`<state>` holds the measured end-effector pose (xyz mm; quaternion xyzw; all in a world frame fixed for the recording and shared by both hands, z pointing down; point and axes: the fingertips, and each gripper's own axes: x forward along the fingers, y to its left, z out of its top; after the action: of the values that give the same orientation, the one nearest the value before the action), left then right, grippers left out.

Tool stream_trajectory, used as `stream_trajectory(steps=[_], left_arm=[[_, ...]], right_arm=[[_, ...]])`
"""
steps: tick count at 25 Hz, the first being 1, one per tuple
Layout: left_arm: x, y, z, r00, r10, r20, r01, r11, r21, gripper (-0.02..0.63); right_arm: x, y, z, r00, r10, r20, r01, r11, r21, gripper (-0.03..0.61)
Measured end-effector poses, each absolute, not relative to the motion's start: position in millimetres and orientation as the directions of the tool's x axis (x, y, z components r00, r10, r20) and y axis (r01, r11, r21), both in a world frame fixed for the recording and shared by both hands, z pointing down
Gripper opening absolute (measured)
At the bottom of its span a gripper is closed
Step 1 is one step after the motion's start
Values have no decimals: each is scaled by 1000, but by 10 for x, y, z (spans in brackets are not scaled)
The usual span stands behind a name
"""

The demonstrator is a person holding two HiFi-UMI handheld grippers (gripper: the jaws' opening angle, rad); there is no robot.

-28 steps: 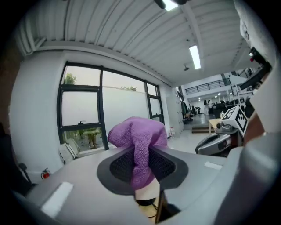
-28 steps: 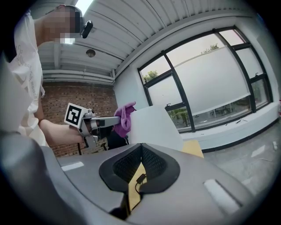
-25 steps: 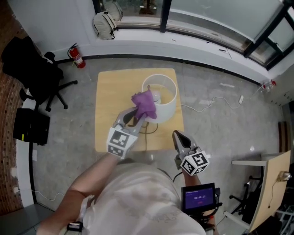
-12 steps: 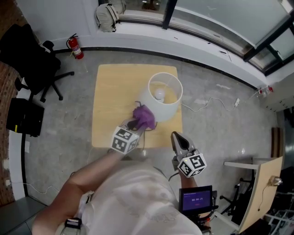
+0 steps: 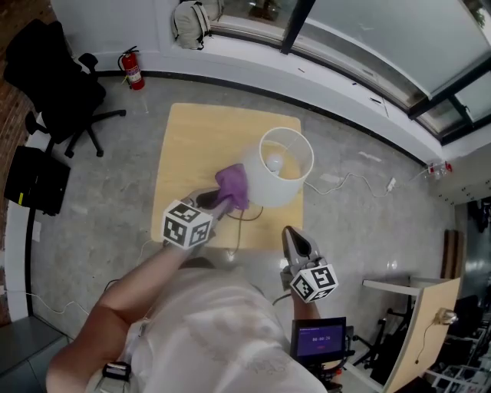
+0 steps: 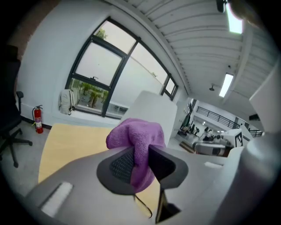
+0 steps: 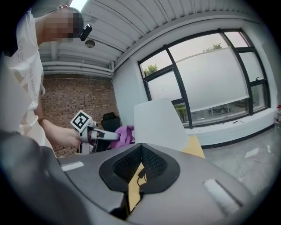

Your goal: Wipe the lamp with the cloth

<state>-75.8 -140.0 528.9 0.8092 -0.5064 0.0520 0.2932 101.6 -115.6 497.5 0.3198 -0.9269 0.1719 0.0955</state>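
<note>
WIPING THE SHADE: A person's left gripper [image 5: 221, 201] pinches a bunched purple cloth [image 5: 232, 186] between its jaws and holds it at the outer wall of a white drum-shade lamp [image 5: 285, 166], on the shade's 8 o'clock side as seen from above. The left gripper view shows the fabric squeezed between the 2 dark pads, with a loose wad bulging past the tips. That puts soft cloth, not hard plastic, toward the shade. Whether the wad presses on the shade or sits just beside it cannot be told.

The lamp stands upright near the 3 o'clock edge of a square wooden table [image 5: 192, 146]. Its bulb [image 5: 274, 161] is visible through the open top, and its thin dark cord [image 5: 239, 219] trails across the tabletop toward 6 o'clock.

The right gripper [image 5: 294, 242] hangs off the table at the lamp's 5 o'clock, well apart from it, with its jaws pressed together at the tips and nothing between them. It appears parked clear to give the wiping arm room, and it steadies nothing. With only 1 gripper at work on a light shade, a firm push could likely tip or slide the lamp, so light strokes around the wall seem the safer course.

An office chair [image 5: 57, 84], a fire extinguisher [image 5: 133, 71] and a backpack [image 5: 196, 23] sit toward 11 o'clock, taking no part.
</note>
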Motion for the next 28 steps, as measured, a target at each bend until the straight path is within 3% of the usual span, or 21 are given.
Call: stream_trajectory(steps=[6, 9, 18, 28], left_arm=[[-1025, -1804, 4196, 445, -890, 98, -822, -363, 439, 87], [-990, -2048, 3974, 469, -882, 38, -784, -397, 478, 87], [-918, -2307, 4349, 586, -806, 86, -700, -450, 554, 87], [-979, -2341, 5032, 639, -700, 319, -752, -483, 448, 87]], right_arm=[[946, -1091, 5002, -775, -558, 297, -628, 733, -262, 14], [933, -1061, 4991, -769, -567, 295, -635, 728, -257, 15], [1122, -999, 5009, -709, -638, 302, -705, 662, -255, 14], [1057, -943, 5013, -667, -677, 311, -744, 619, -251, 15]])
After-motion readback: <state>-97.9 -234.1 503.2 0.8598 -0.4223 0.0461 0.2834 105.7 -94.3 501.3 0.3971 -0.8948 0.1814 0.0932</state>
